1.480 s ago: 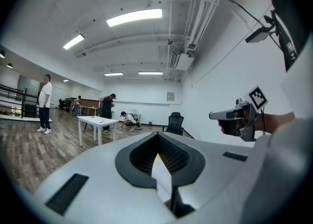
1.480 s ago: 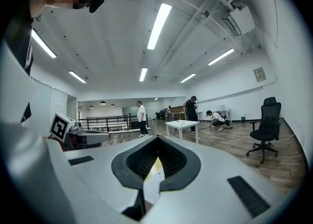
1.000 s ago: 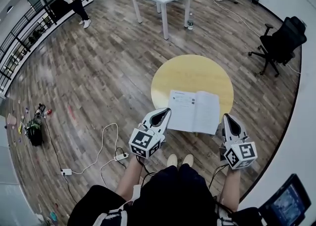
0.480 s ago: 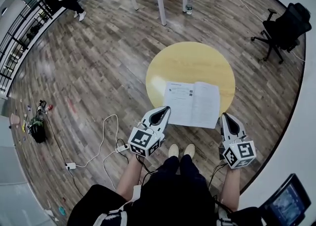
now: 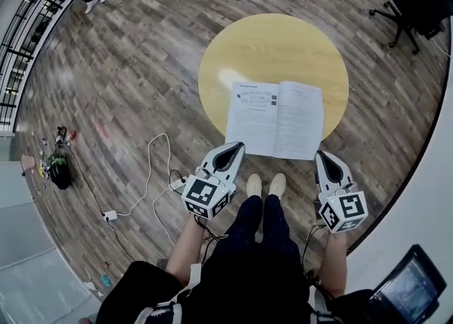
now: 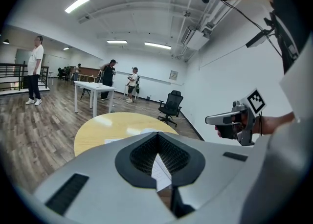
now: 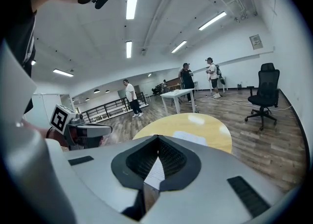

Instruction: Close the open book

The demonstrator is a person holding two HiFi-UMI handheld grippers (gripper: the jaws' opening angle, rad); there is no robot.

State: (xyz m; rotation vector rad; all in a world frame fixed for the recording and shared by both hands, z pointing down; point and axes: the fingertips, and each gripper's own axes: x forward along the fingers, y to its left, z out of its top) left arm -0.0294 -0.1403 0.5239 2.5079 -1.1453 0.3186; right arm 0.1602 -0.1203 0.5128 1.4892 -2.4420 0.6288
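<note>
Open book (image 5: 274,119) lies at the near edge of the surface (image 5: 272,47); your left hand-held gripper (image 5: 236,148) and right hand-held gripper (image 5: 325,157) hover just short of it, closed and empty, their jaws hiding most pages in both gripper views

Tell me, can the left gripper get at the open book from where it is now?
Probably yes. The left gripper sits by the near left corner of the book, with nothing between them on the table. Its jaws are shut, so it may only push a page.
</note>
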